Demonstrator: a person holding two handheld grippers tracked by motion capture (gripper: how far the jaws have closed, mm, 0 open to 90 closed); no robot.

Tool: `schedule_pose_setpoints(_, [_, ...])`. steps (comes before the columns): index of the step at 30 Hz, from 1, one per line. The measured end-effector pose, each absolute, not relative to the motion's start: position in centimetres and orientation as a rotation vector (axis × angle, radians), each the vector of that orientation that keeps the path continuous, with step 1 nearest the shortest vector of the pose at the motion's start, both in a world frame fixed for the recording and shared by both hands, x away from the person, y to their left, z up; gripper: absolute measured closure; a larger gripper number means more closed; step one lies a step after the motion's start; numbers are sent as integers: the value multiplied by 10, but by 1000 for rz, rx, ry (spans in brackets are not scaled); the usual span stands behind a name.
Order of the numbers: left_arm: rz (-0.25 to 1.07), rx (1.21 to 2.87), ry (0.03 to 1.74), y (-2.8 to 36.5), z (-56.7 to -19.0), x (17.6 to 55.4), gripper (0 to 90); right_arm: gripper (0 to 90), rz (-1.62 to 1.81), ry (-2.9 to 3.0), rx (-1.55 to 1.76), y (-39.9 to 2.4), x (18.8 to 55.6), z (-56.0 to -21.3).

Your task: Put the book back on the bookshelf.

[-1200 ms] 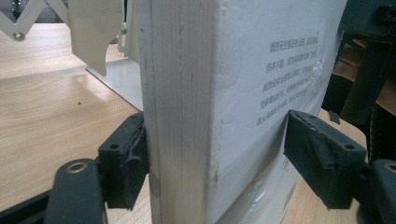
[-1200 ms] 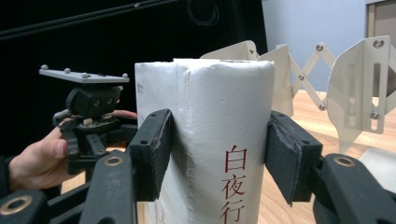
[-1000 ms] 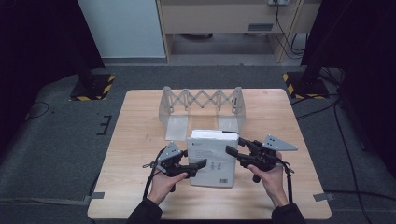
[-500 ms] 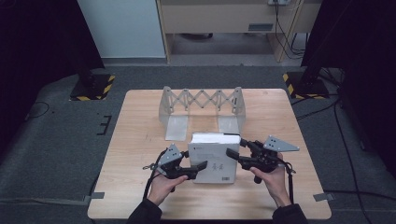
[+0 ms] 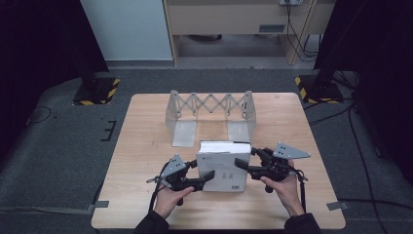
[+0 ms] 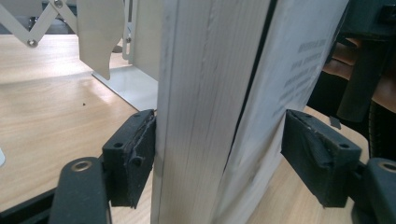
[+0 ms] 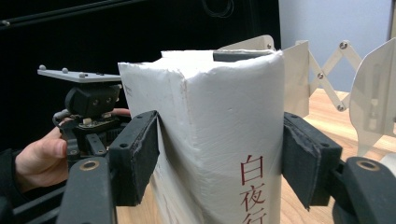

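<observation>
- A thick white paperback book (image 5: 224,165) stands upright on the near middle of the pale wooden table (image 5: 146,146), just in front of a grey metal expanding book rack (image 5: 210,114).
- The left gripper (image 5: 202,181) straddles its page edge; one pad touches, the other stands clear.
- The right gripper (image 5: 242,164), jaws just opened wider, brackets the spine (image 7: 233,140); its right pad stands just clear.

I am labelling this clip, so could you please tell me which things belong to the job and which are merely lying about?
In the job: book, left gripper, right gripper, folding rack.
Lying about: floor cables, striped stand feet, tape on the table corner.
</observation>
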State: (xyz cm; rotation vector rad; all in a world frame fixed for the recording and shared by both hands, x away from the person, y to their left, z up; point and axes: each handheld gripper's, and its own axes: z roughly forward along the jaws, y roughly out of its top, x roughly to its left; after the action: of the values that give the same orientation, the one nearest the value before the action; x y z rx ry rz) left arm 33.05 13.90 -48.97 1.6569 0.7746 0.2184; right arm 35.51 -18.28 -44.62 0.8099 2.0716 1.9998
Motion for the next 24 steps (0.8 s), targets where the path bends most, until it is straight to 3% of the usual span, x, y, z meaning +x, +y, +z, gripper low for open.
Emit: schedule_pose_setpoints(24, [178, 1629, 828, 146, -498, 329, 338, 355, 1984, 2089, 777, -181, 349, -440])
